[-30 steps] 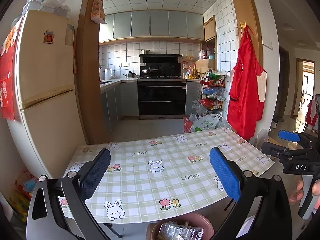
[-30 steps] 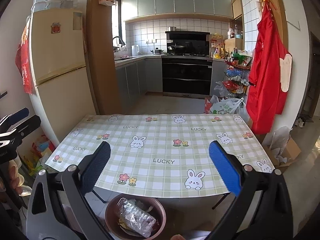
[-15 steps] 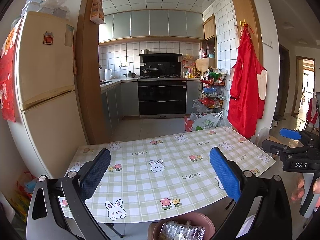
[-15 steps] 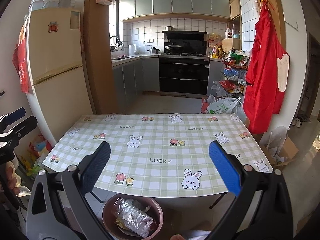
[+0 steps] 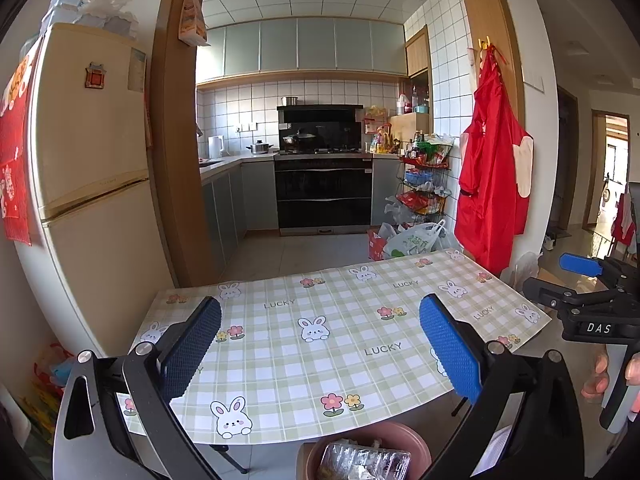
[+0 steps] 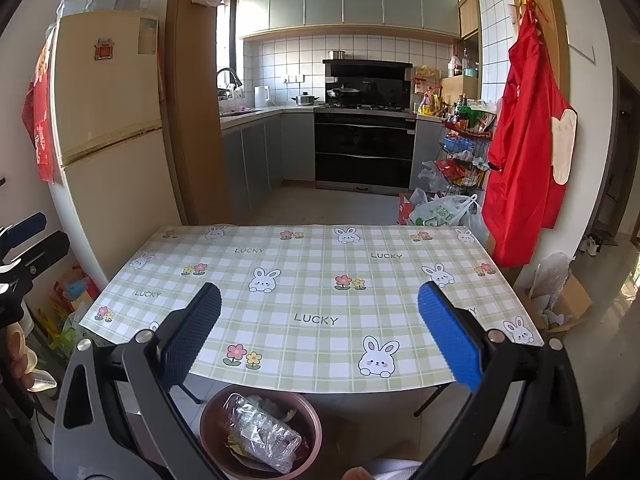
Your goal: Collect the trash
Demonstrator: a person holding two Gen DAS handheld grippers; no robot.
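I am holding my left gripper (image 5: 320, 344) above the near edge of the table (image 5: 280, 360), jaws spread wide and gripping nothing; my right gripper (image 6: 320, 336) is doing the same, jaws wide apart and empty. The right wrist view is showing the whole checked tablecloth (image 6: 312, 280) squarely in the centre of the frame, and at lower centre the full round mouth of the pinkish-brown trash bin (image 6: 208, 420), sitting on the floor just below the table's near edge. Inside it a crumpled clear plastic bottle (image 6: 260, 436) is lying on top of other scraps, which I cannot identify. The left wrist view is cutting the same bin (image 5: 416, 444) off at the bottom edge, showing only its far rim and a strip of clear plastic. That view is also catching my right gripper (image 5: 580, 280) at the right edge, with fingers (image 5: 596, 376) of my hand wrapped on its handle; the right view is catching the left gripper (image 6: 24, 240) at the left edge. Both views are showing the fridge (image 6: 108, 120) at left and a red apron (image 6: 524, 140) hanging at right.
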